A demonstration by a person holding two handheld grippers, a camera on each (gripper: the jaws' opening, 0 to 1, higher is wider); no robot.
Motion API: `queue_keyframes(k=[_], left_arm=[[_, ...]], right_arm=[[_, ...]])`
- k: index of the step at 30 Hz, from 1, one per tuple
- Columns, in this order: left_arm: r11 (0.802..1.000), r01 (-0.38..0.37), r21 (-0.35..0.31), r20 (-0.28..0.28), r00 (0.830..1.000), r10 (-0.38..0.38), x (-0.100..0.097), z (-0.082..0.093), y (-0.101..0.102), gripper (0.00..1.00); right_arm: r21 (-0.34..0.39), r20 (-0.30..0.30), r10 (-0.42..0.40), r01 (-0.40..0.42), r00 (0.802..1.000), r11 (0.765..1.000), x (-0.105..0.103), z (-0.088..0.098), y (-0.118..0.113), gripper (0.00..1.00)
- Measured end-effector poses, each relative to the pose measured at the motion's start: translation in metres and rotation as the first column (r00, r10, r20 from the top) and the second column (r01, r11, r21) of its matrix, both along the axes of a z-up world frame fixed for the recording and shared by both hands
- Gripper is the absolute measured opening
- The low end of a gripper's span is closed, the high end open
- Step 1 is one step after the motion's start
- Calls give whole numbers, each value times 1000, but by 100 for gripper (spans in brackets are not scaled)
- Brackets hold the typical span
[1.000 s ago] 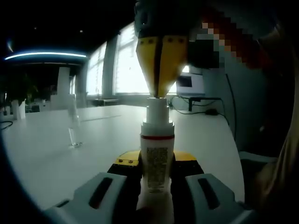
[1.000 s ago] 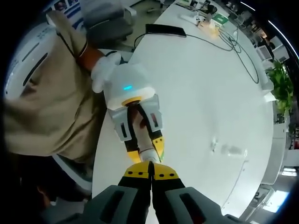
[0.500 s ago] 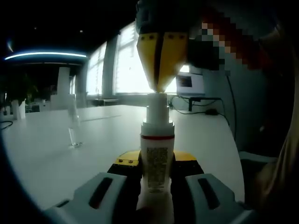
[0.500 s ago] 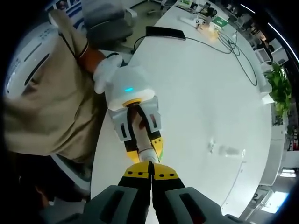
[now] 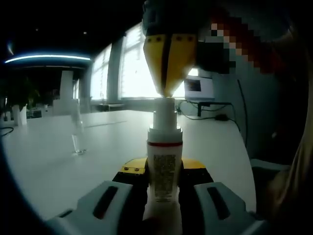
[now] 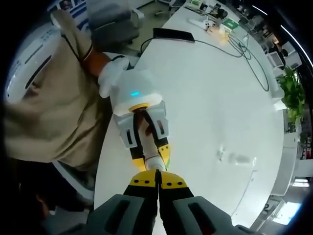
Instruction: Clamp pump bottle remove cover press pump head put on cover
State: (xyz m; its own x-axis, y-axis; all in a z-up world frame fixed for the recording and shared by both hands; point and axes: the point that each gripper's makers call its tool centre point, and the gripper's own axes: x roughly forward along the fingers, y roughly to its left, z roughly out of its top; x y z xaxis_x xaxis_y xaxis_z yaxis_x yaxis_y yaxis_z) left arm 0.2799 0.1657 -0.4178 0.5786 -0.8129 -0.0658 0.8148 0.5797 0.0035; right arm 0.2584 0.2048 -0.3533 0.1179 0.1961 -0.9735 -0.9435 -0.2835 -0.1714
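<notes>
So the left gripper [image 5: 164,188] has the pump bottle [image 5: 165,169] clamped upright over the white table [image 5: 98,147]. The right gripper [image 5: 169,93], jaws pinched together, sits on the pump head [image 5: 164,115]. The clear cover [image 5: 77,132] stands well off to the side.

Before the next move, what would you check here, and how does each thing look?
1. Bottle held upright between the left tool's jaws: ok.
2. Right tool shut, tip on the pump head: ok.
3. Cover off the bottle, standing on the table as the clear cover: ok.
4. Pump head pressed down far enough: cannot tell.
5. Table space around the cover free for picking it up: ok.
</notes>
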Motion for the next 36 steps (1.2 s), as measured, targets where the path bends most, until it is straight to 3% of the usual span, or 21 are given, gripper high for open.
queue_keyframes(k=[12, 26, 36], left_arm=[[1000, 2, 0, 0, 1000, -2, 0, 0, 0, 14], [1000, 1, 0, -1, 1000, -1, 1, 0, 1, 14], [1000, 3, 0, 0, 1000, -3, -1, -1, -1, 14]], right_arm=[[24, -12, 7, -6, 1000, 1000, 0, 0, -1, 0], [-60, 9, 45, -44, 999, 997, -1, -2, 0, 0], [-85, -23, 31, -32, 999, 996, -1, -7, 0, 0]])
